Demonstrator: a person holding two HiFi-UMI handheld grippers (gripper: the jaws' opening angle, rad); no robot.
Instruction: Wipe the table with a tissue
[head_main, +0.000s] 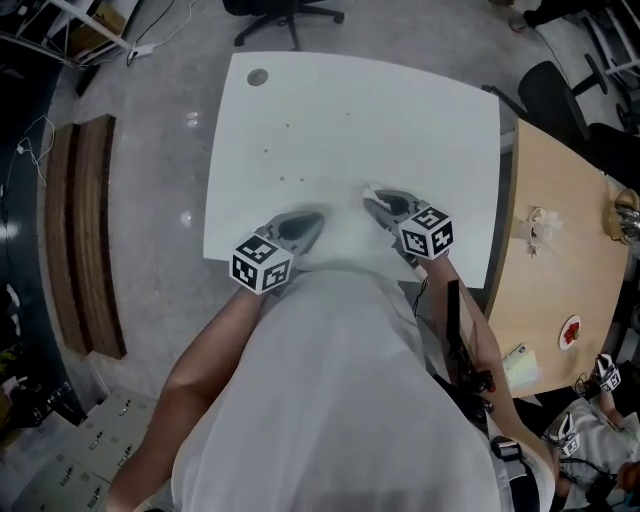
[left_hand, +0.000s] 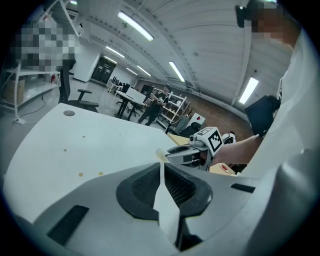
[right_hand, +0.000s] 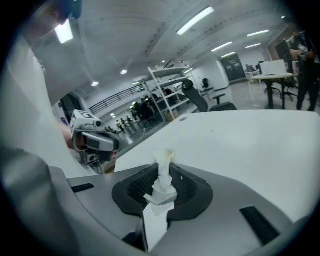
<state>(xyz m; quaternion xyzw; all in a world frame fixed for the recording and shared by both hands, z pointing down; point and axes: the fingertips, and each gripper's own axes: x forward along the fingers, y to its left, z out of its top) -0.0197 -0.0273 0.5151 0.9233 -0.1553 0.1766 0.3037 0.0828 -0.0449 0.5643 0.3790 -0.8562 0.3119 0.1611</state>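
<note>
A white table (head_main: 350, 110) carries a few small brownish spots (head_main: 282, 180), also seen in the left gripper view as spots (left_hand: 80, 174). My right gripper (head_main: 378, 203) hovers over the table's near edge, shut on a crumpled white tissue (right_hand: 162, 187). The tissue's tip (head_main: 371, 191) pokes out past the jaws, slightly yellowed. My left gripper (head_main: 308, 222) is beside it to the left, also at the near edge. Its jaws are closed, and I see nothing held between them in the left gripper view (left_hand: 161, 167). The two grippers point toward each other, a short gap apart.
A round grommet hole (head_main: 258, 76) sits in the table's far left corner. A wooden table (head_main: 560, 250) adjoins on the right with a crumpled tissue (head_main: 535, 228) and a red item (head_main: 570, 332). An office chair (head_main: 285, 15) stands beyond the far edge.
</note>
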